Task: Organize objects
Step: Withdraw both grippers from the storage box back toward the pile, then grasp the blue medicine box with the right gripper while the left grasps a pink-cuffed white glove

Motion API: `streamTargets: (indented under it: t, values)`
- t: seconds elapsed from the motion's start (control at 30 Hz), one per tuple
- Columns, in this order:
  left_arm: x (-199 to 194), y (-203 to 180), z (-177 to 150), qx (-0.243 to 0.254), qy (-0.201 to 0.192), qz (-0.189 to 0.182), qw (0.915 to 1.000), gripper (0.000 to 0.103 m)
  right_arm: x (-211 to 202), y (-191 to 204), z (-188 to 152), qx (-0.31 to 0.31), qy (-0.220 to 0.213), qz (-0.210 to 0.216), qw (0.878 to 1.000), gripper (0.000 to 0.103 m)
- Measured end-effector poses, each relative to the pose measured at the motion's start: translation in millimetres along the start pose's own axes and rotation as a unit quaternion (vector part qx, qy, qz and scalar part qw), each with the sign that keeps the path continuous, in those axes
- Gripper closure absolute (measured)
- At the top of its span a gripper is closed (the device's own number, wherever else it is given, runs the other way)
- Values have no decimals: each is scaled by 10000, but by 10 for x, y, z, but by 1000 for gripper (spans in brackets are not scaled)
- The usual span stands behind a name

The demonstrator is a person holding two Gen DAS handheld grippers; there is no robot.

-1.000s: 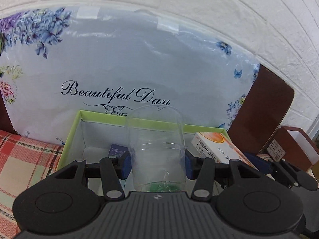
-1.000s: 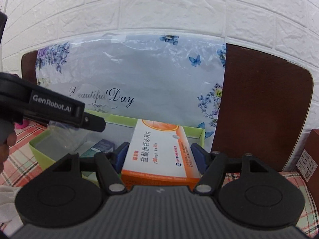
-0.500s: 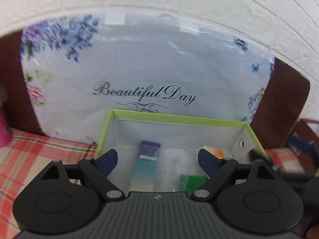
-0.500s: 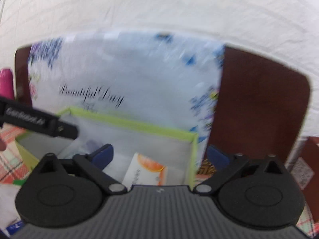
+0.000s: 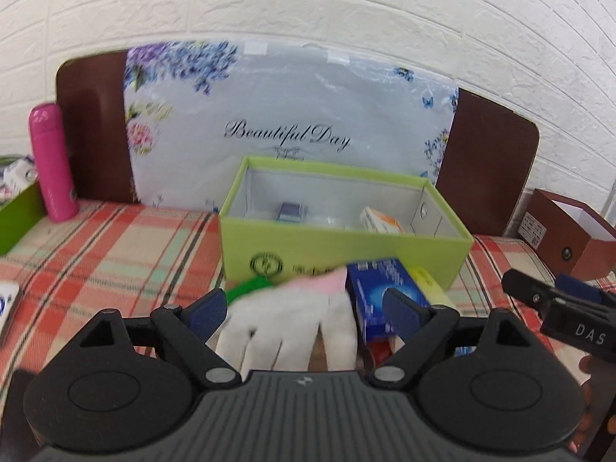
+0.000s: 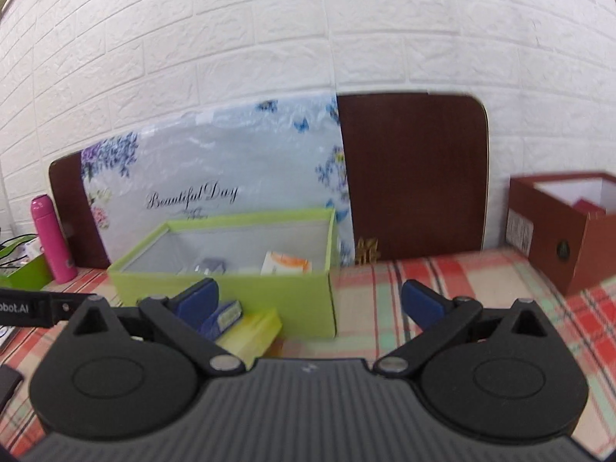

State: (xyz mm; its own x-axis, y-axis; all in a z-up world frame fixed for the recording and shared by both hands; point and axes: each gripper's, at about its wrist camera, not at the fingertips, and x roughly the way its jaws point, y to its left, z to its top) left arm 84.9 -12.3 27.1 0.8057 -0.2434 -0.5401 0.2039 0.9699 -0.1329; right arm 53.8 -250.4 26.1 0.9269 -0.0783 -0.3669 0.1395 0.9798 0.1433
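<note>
Between the left gripper's [image 5: 304, 310] wide-open, empty jaws lies a white glove [image 5: 292, 319] beside a blue carton [image 5: 381, 288]. Nearby, the right gripper [image 6: 308, 300] gapes empty too, facing the lime-green box [image 6: 231, 296] that holds an orange-white medicine carton [image 6: 285, 262].

Left tool [image 5: 304, 313]: matte black ribbed body, two round black hubs, angled arms with silver screws, dark blue pads. Right tool [image 6: 308, 302]: same build; its side, seen at far right, carries white letters "DAS".
</note>
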Motion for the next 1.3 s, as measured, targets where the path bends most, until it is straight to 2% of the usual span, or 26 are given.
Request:
streamTargets:
  t: [0.23,0.33,0.57,0.73,0.77,0.83,0.87,0.93,1.03,1.1,1.2,1.23,1.27,1.3]
  values:
    - [-119,122,-392,-244,363,45,9990,12,-227,100,-466,-111,322,27,9994,0]
    - [-187,192,-473,-364,391,98,9985,12,-278,235,-581,-283,403,90,9987,0]
    - [-377,451,-423,-732,113,464,9962,12,-123,781,-426,-878,-4,203,9959,0]
    - [-355,530,-411,-851,89,405,9955,12,255,1147,-346,-1134,115,271,9931,0]
    - [-328,526,-408,-823,98,385,9958,12,329,1207,-371,-1275,160,233,9914,3]
    - [-248,519,-401,-765,114,379,9963,12,426,1248,-428,-1523,287,116,9878,27]
    - [-206,523,-395,-759,114,381,9963,12,427,1210,-460,-1530,380,160,9874,43]
    - [-111,518,-362,-758,148,358,9964,12,317,1052,-480,-1215,320,225,9918,45]
    - [15,470,-264,-663,110,277,9974,12,42,806,-482,-1057,148,195,9941,45]
    - [91,407,-195,-503,10,212,9985,12,-140,640,-486,-945,106,330,9949,45]
    - [290,305,-138,-135,72,253,9996,13,-366,451,-520,-833,213,675,9940,45]
    - [356,278,-139,1,138,291,9995,17,-423,400,-540,-772,301,829,9931,45]
    - [395,262,-155,132,211,263,9993,47,-470,363,-568,-692,384,960,9922,45]
    - [422,261,-174,206,356,130,9991,91,-511,329,-600,-609,464,1070,9913,45]
